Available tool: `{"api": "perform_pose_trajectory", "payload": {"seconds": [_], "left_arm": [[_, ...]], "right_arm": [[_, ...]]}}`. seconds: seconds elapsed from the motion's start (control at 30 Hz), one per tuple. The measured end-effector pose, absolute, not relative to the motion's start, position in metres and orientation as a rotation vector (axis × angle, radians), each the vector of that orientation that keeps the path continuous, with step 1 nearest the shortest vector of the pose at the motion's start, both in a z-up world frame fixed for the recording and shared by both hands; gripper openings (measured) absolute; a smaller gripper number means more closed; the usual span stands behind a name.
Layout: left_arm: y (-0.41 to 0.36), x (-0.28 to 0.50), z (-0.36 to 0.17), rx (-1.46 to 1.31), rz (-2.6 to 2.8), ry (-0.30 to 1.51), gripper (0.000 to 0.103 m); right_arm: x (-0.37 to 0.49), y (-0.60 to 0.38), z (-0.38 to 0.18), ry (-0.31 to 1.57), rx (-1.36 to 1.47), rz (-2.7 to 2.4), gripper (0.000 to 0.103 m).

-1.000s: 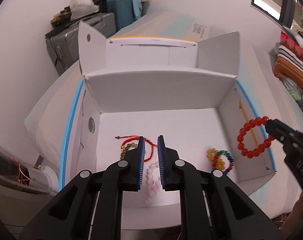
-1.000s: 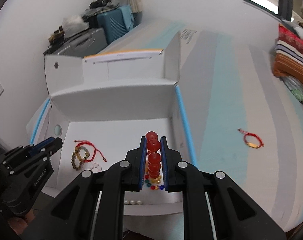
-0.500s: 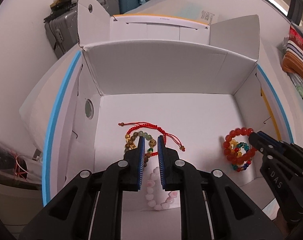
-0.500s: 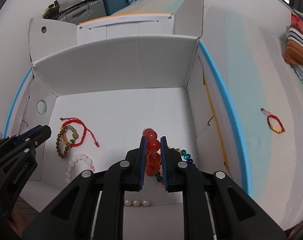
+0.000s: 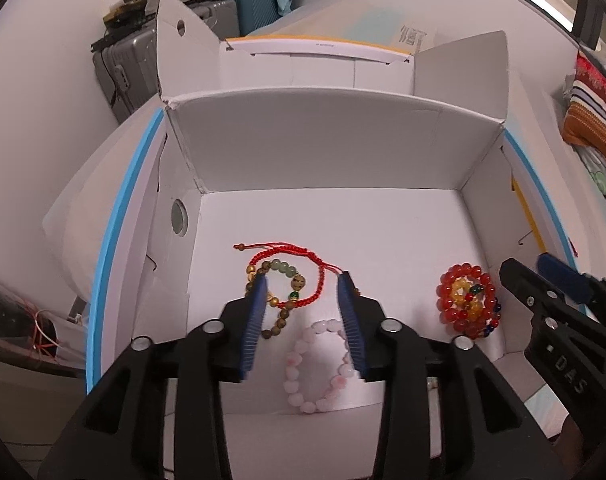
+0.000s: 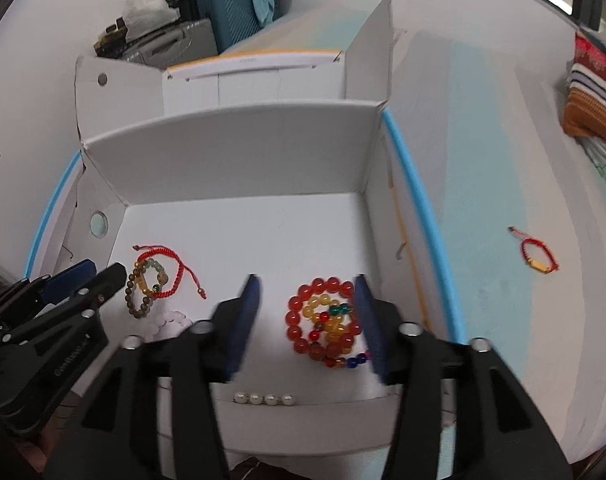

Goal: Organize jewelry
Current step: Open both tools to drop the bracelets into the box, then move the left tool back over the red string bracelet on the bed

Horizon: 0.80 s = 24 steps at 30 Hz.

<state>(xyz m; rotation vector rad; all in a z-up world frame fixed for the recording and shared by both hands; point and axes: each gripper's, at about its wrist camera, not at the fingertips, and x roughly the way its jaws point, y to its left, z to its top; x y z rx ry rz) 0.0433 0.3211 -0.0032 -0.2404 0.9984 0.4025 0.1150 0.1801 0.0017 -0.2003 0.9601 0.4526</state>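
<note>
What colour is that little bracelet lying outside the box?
Red cord bracelet with a gold piece; right wrist view.

Box (image 5: 315,152) open-topped — far floor half bare; bracelets (image 5: 291,280) crowd near half.

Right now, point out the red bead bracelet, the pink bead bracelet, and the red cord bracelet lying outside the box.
red bead bracelet (image 6: 299,322): right wrist view, left arc of beads.
pink bead bracelet (image 5: 299,390): left wrist view, lower left beads.
red cord bracelet (image 6: 540,266): right wrist view, gold charm.
</note>
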Motion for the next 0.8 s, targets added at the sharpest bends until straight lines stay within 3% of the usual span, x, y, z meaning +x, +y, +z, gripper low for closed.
{"api": "perform_pose_trajectory", "payload": {"seconds": [0.07, 0.17, 0.47, 0.8], "left_arm": [[0.316, 0.044, 0.001, -0.234, 0.410, 0.983, 0.068], [0.304, 0.046, 0.009, -0.216, 0.416, 0.948, 0.083], [0.248, 0.068, 0.024, -0.179, 0.349, 0.911, 0.097], [0.157, 0.103, 0.032, -0.118, 0.235, 0.892, 0.097]], "right_arm": [[0.114, 0.171, 0.010, 0.931, -0.192, 0.443, 0.067], [0.113, 0.151, 0.021, 0.907, -0.172, 0.412, 0.080], [0.124, 0.071, 0.042, 0.841, -0.138, 0.315, 0.094], [0.135, -0.027, 0.045, 0.810, -0.094, 0.206, 0.095]]}}
